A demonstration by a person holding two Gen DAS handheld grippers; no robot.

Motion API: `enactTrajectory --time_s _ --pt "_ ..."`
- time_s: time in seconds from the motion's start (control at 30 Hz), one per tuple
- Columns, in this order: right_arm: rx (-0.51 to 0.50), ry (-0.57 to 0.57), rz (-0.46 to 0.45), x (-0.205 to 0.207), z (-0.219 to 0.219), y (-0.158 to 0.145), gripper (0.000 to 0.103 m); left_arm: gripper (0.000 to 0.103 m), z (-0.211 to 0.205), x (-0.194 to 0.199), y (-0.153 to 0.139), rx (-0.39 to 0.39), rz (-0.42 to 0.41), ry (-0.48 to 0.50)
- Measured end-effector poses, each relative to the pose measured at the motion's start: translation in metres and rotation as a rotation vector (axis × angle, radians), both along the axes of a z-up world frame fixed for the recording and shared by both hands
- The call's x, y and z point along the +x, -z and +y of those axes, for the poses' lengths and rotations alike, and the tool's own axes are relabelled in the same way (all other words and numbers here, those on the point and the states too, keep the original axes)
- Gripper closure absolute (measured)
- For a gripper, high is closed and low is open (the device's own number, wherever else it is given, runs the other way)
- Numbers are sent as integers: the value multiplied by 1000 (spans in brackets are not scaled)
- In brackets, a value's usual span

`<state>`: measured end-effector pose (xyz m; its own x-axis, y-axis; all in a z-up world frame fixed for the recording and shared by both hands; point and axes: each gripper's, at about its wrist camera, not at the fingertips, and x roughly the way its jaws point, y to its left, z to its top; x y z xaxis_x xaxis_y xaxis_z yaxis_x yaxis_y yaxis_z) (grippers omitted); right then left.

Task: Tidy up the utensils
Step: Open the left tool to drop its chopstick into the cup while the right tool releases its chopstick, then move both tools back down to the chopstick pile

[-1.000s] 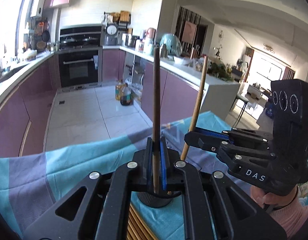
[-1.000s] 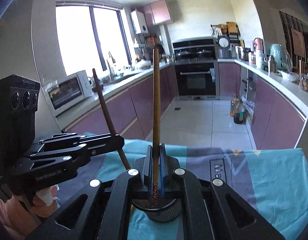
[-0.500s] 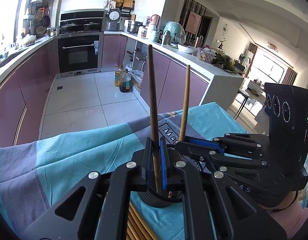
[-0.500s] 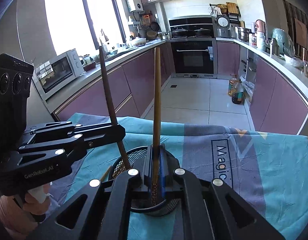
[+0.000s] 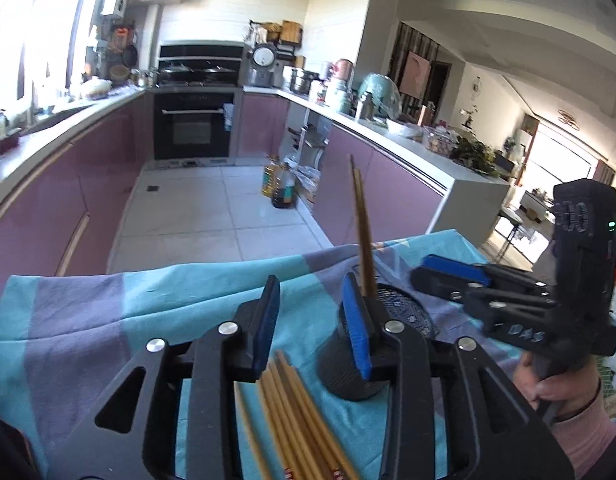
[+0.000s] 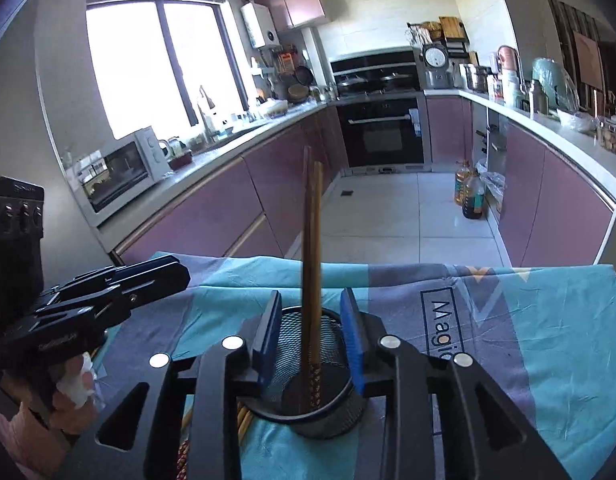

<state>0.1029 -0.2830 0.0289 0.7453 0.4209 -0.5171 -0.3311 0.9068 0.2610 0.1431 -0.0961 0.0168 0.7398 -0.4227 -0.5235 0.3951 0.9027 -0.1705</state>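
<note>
2 chopsticks [image 6: 311,264] are seen standing in the black mesh holder [image 6: 308,400], leaning on its rim, on the teal and grey tablecloth [image 6: 548,340]. The jaws of the right gripper [image 6: 312,340] are opening; the 2 sticks stand between the pads, but no pad is seen pressing on them. The jaws of the left gripper [image 5: 312,326] are opening too, with nothing gripped; the bundle of loose chopsticks [image 5: 295,412] lies on the cloth just below them, beside the holder [image 5: 356,360].

Trouble is judged most likely from the right gripper: if it is drawn sideways rather than upward, the standing sticks could be caught by a pad and the light holder tipped. The left gripper's right finger [image 5: 356,328] sits very close to the holder wall, so a careless swing could nudge it. The loose bundle could be scattered if it is pinched off-centre, or several sticks could be lifted at once. The cloth is wrinkled and could be dragged.

The table's far edge lies just behind the holder, with floor beyond. Open cloth is available to the left in the left wrist view and to the right in the right wrist view. Both grippers are crowded near the holder.
</note>
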Motion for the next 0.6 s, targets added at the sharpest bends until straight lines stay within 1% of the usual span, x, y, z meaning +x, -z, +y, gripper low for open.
enactTrajectory --time_s 0.07,0.1,0.23,0.33,0.4,0.5,0.6 --pt "1 -35 -25 -15 4 -3 68 64 14 -11 -1 16 -23 -21" --pt "1 -54 -30 -23 6 -3 66 64 20 -16 1 31 -28 -33" --pt "-5 -138 -14 -45 19 5 66 63 40 -32 18 84 -3 -56" --pt "-32 -174 29 -52 33 21 66 63 51 -44 38 109 37 -60" --pt "-43 -186 78 -51 43 37 66 63 54 -50 56 135 84 -43" --pt "-56 -183 145 -46 52 57 66 63 57 -57 82 159 149 -22" --pt "-81 -178 192 -45 62 74 66 63 56 -61 102 182 191 -5"
